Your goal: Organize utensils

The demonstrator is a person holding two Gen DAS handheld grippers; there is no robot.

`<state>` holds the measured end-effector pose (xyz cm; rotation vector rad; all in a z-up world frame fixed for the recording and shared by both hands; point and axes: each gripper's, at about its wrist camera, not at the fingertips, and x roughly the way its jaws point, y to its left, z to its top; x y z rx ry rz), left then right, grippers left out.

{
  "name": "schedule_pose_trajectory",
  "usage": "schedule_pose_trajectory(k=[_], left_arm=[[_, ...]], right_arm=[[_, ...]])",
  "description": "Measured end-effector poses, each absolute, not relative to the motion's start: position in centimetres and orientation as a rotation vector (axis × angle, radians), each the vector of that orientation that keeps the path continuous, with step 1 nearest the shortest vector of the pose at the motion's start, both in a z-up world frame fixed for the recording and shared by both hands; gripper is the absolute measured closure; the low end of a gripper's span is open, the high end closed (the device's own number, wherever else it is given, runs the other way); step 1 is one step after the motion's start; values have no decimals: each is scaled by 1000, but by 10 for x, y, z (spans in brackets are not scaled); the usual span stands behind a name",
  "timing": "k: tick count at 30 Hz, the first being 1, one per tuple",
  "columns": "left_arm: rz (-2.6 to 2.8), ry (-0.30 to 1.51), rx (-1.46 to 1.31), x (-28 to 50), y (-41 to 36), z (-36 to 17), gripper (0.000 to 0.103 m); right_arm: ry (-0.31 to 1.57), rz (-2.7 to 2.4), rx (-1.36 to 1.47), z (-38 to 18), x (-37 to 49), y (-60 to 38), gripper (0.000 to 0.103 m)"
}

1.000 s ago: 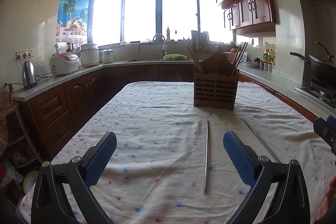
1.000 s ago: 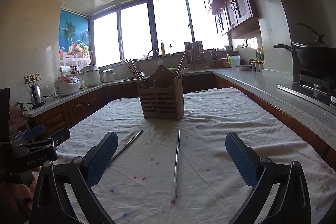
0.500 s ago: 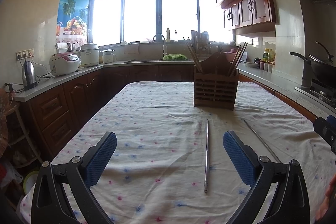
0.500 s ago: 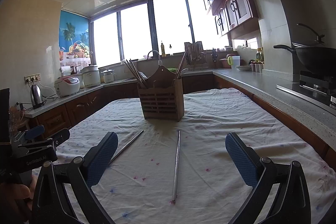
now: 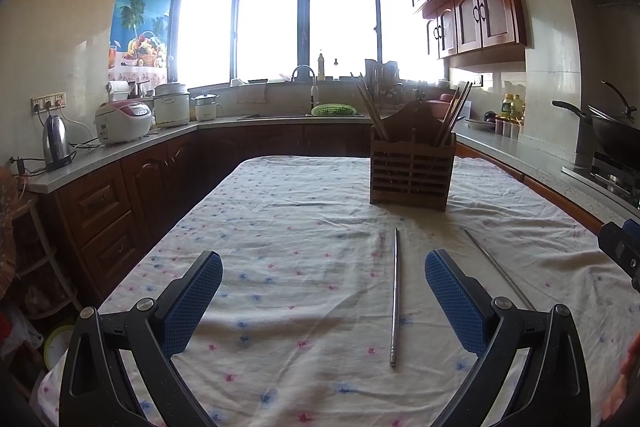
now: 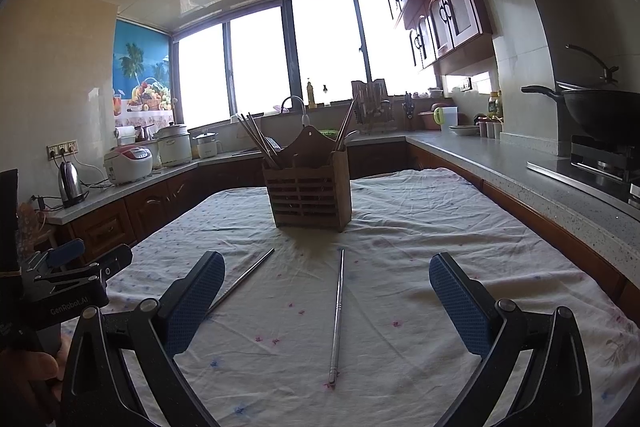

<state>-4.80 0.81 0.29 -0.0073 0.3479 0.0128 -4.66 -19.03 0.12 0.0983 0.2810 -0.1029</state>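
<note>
Two metal chopsticks lie on the flowered tablecloth in front of a wooden utensil holder point(image 5: 412, 169) point(image 6: 310, 197) that has several chopsticks standing in it. In the left wrist view one chopstick point(image 5: 395, 297) lies between the fingers of my left gripper point(image 5: 323, 297), nearer the right finger; the other chopstick point(image 5: 498, 269) lies to the right. In the right wrist view one chopstick point(image 6: 338, 315) lies between the fingers of my right gripper point(image 6: 327, 301), and the second chopstick point(image 6: 242, 281) runs past its left finger. Both grippers are open and hold nothing.
The table point(image 5: 280, 227) stands between kitchen counters. Left counter carries a kettle point(image 5: 56, 143) and rice cookers point(image 5: 124, 123); right counter has a stove with a wok point(image 6: 600, 111). My left gripper's body point(image 6: 60, 291) shows at the right wrist view's left edge.
</note>
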Motion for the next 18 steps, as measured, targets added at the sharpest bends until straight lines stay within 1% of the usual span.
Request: schedule_pose_trajectory(k=[18], left_arm=[[2,347,5,-50,4,3,1]], right_arm=[[275,-100,100,4,-49,-189,0]])
